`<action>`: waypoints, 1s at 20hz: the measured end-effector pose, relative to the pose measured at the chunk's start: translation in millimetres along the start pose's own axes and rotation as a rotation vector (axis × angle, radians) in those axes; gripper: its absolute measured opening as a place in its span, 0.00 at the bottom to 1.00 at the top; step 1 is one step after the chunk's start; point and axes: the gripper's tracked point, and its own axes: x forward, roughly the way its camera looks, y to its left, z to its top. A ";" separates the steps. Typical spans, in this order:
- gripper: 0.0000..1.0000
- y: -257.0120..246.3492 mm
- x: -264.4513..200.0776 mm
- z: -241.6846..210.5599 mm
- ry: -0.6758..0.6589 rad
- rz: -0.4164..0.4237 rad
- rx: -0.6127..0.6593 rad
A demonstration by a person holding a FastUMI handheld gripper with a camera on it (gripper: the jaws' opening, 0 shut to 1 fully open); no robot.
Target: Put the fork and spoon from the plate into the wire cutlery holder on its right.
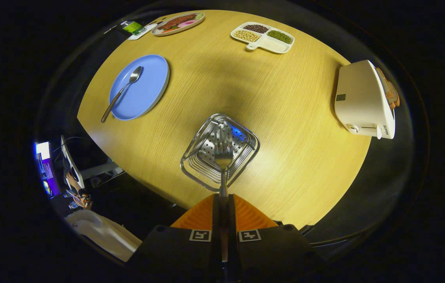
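Gripper (223, 196) fingers clamp fork (223, 159) handle, tines over wire holder (220, 151). Spoon (122, 92) lies on blue plate (147, 88), well apart on wood table (285, 118).

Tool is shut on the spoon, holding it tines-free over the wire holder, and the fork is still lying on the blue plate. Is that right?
Not quite: the two are swapped. In the gripper view the tool is shut on the fork, whose tines hang over the wire cutlery holder. The spoon is what lies on the blue plate.
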 end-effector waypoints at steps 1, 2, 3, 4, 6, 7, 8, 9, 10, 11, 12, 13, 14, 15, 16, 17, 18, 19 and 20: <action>0.12 0.5 -0.9 3.0 -0.005 0.009 0.004; 0.15 1.6 -1.3 5.7 -0.014 0.016 0.015; 0.19 -2.1 -3.7 10.7 -0.031 0.007 0.022; 0.27 -4.2 -5.1 15.1 -0.050 0.004 0.027; 0.53 -3.9 -9.2 19.6 -0.084 0.013 0.046; 0.56 -4.0 -10.5 20.7 -0.100 0.017 0.059; 0.58 -3.1 -12.8 21.5 -0.114 0.027 0.070; 0.68 -1.4 -14.7 22.4 -0.130 0.040 0.085; 0.78 -0.7 -17.9 22.5 -0.145 0.049 0.103; 0.83 0.9 -21.7 24.4 -0.169 0.059 0.117; 0.84 3.0 -27.4 26.2 -0.194 0.070 0.130; 0.87 6.5 -32.6 29.1 -0.225 0.083 0.139; 0.95 10.0 -38.6 32.8 -0.262 0.092 0.147; 0.99 13.5 -44.8 36.5 -0.299 0.093 0.155; 1.00 16.4 -53.8 39.6 -0.338 0.089 0.158; 1.00 21.4 -61.9 44.2 -0.379 0.085 0.157; 1.00 27.2 -70.9 48.5 -0.422 0.079 0.155; 1.00 36.5 -79.5 52.1 -0.461 0.078 0.150; 1.00 46.5 -88.1 56.3 -0.499 0.081 0.147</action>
